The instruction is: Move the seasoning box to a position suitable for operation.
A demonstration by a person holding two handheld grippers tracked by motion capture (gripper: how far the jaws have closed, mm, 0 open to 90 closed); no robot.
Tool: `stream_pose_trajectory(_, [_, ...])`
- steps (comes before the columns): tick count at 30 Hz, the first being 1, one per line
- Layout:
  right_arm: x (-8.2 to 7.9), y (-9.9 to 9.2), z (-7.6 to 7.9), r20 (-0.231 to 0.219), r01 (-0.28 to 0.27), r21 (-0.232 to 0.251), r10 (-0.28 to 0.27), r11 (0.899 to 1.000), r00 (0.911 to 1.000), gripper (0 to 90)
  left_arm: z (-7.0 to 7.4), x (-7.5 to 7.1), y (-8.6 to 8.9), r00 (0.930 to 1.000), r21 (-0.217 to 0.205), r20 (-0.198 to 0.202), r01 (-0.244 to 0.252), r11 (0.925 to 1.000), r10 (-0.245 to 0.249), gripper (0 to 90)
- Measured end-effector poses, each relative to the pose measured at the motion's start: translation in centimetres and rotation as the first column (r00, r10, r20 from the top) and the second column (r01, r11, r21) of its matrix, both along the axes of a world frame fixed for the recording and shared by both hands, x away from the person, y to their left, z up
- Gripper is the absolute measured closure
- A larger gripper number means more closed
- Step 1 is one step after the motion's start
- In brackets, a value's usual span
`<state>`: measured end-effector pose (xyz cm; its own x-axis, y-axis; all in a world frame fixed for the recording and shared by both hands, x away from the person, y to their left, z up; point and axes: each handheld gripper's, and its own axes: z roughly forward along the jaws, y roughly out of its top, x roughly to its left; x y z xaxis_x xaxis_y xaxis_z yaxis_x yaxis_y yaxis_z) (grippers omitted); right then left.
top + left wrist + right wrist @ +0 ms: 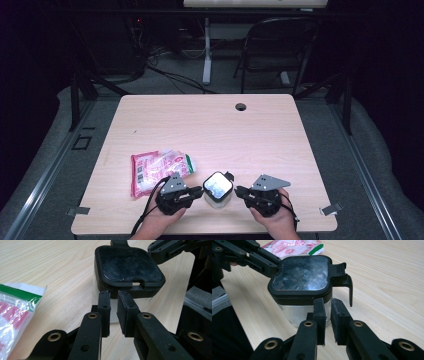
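Left tool [196, 191] and right tool [242, 191], jaws nearly closed and empty, flank the lidded jar [218, 189] between their tips on the tabletop [210, 125]. An uneven push could tip it. Beyond the left tool lies a snack packet [157, 170].

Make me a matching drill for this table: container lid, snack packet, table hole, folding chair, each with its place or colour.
1 container lid
2 snack packet
3 table hole
4 folding chair

a near the table's far edge
b on the floor beyond the table
c black, between the two tools
d pink and white, left of the container

Pairs: 1-c, 2-d, 3-a, 4-b
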<state>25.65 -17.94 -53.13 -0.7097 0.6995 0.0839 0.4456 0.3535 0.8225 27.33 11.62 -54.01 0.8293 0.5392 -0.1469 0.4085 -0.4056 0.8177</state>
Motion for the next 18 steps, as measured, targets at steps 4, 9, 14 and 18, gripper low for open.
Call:
stream_pose_trajectory(4, [0.5,0.1,-0.3,0.017,0.033,-0.008,-0.033,0.999,0.9993,81.3,0.0,0.0,0.0,1.0000,-0.001,0.000,0.000,1.0000,0.000,79.4])
stream_pose_trajectory(9, [1.4,-0.2,-0.4,0.033,0.087,0.003,-0.087,0.996,0.9957,79.0,0.0,0.0,0.0,1.0000,0.002,0.003,-0.002,1.0000,0.002,79.4])
stream_pose_trajectory(14, [1.1,-0.3,-0.1,0.024,0.079,0.021,-0.080,0.997,0.9965,78.6,0.0,0.1,0.2,0.9999,0.005,0.011,-0.012,0.9999,0.012,78.9])
stream_pose_trajectory(18, [0.7,-0.3,0.1,0.014,0.079,0.026,-0.079,0.997,0.9968,80.5,0.1,0.4,0.4,0.9984,0.011,0.024,-0.052,0.9986,0.051,78.4])
